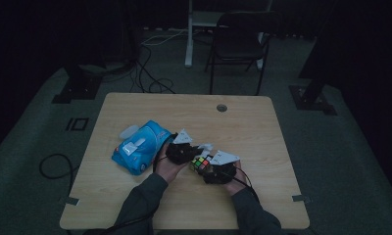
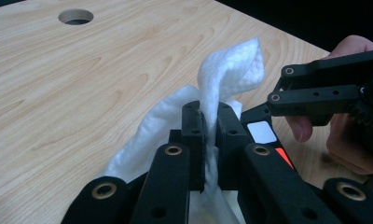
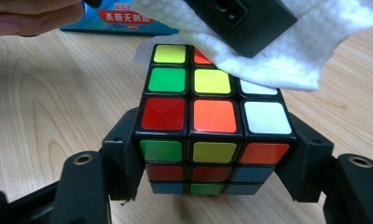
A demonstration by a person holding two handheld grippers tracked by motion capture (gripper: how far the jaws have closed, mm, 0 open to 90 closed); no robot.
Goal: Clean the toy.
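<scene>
A scrambled colour cube (image 3: 211,121) sits clamped between the jaws of my right gripper (image 3: 212,154), just above the wooden table (image 1: 243,127). In the high view the cube (image 1: 200,163) lies between both hands at the table's front middle. My left gripper (image 2: 210,135) is shut on a white wet wipe (image 2: 222,79), whose folded end sticks up past the jaws. The wipe (image 3: 278,51) rests on the cube's top far corner, pressed there by the left gripper (image 1: 184,152). The right gripper (image 1: 218,171) shows at the right of the left gripper view, its fingers (image 2: 324,88) beside a person's hand.
A blue pack of wet wipes (image 1: 137,146) lies on the table left of the hands, its flap lifted. A round cable hole (image 1: 222,107) is in the far part of the table. A black chair (image 1: 238,44) stands beyond the table.
</scene>
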